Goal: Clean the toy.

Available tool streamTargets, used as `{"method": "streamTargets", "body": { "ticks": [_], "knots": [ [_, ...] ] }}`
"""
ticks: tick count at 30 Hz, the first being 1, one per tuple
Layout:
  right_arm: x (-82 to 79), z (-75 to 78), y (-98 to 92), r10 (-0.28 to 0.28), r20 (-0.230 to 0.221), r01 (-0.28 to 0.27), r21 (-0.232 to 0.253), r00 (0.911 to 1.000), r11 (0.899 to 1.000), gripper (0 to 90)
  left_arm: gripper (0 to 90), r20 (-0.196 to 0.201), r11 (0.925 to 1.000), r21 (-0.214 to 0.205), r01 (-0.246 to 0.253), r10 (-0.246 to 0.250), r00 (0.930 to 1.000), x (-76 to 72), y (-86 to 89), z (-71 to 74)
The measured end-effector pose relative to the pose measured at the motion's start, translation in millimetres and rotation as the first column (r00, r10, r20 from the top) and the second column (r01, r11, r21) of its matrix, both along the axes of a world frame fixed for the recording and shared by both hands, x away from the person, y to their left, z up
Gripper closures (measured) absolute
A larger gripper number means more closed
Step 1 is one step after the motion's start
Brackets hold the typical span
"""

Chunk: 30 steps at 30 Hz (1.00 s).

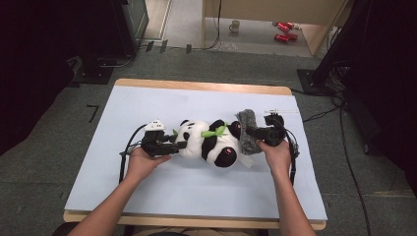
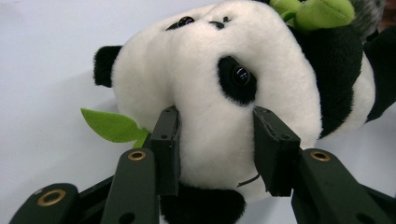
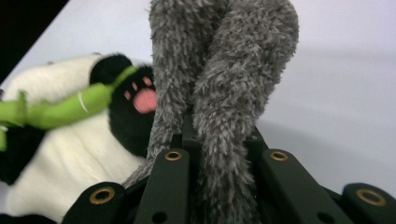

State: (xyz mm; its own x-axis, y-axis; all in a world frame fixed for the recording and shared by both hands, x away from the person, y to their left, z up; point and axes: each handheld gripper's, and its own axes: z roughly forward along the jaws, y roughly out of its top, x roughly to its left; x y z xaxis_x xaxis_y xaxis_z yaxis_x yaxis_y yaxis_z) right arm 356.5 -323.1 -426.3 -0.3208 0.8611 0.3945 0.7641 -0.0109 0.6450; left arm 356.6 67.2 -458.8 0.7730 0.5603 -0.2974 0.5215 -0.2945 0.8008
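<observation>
One plush panda [image 1: 211, 141] lies mid-table on the pale sheet [image 1: 147, 196], no readable writing on it. Grey fuzzy cloth [image 1: 247, 132] sits at its 3 o'clock, clamped tight in the right gripper [image 1: 259, 132]. Left gripper [image 1: 178, 145], at the panda's 9 o'clock, squeezes its white head. Both hands [image 1: 142, 161] reach in from 6 o'clock, forearms angled inward.

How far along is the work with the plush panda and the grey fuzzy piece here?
Done: the left hand-held gripper is clamped on the black-and-white plush panda's head, pinning it on the pale blue table sheet. In hand: the right hand-held gripper pinches the grey fuzzy fabric piece beside the panda's feet. Left: the piece is not yet on the panda; where it belongs is unclear.
</observation>
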Motion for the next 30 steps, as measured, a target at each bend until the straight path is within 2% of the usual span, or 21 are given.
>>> {"method": "streamTargets", "body": {
  "ticks": [7, 11, 16, 19, 23, 24, 25, 30],
  "knots": [
    [-5.3, -26.2, 6.9, -0.003, -0.088, 0.000, -0.038, 0.9961, 0.999, 79.3, 56.8, -0.011, 1.0000, 0.001, 0.002, -0.002, 0.9999, 3.6, -1.0, 1.9],
    [-12.6, -26.4, 1.0, -0.024, -0.117, 0.017, -0.062, 0.9929, 0.998, 79.1, 56.7, -0.021, 1.0000, -0.001, 0.005, -0.005, 0.9998, 6.4, -1.4, 3.1],
    [-27.8, -6.6, -13.0, -0.062, -0.058, 0.059, -0.047, 0.9964, 0.997, 78.8, 56.6, -0.025, 1.0000, -0.001, 0.008, -0.008, 0.9997, 8.6, -1.6, 3.7],
    [-37.7, 9.8, -15.6, -0.057, -0.013, 0.057, -0.031, 0.9983, 0.998, 78.8, 56.6, -0.027, 1.0000, -0.002, 0.008, -0.008, 0.9996, 8.7, -1.8, 3.8],
    [-50.2, 33.2, -6.9, -0.020, 0.034, 0.021, -0.018, 0.9992, 1.000, 78.6, 56.6, -0.027, 1.0000, -0.003, 0.006, -0.006, 0.9996, 8.7, -1.9, 3.6],
    [-50.2, 33.2, -6.9, -0.020, 0.034, 0.021, -0.018, 0.9992, 1.000, 78.6, 56.6, -0.027, 1.0000, -0.003, 0.006, -0.006, 0.9996, 8.7, -1.9, 3.6],
    [-56.6, 44.0, -0.8, 0.002, 0.059, -0.001, -0.011, 0.9983, 1.000, 78.6, 56.6, -0.027, 1.0000, -0.004, 0.005, -0.005, 0.9996, 8.6, -2.0, 3.5],
    [-73.2, 63.4, 16.9, 0.073, 0.110, -0.073, 0.002, 0.9913, 0.997, 78.5, 56.5, -0.026, 1.0000, -0.006, 0.003, -0.003, 0.9997, 8.5, -2.1, 3.3]
  ]
}}
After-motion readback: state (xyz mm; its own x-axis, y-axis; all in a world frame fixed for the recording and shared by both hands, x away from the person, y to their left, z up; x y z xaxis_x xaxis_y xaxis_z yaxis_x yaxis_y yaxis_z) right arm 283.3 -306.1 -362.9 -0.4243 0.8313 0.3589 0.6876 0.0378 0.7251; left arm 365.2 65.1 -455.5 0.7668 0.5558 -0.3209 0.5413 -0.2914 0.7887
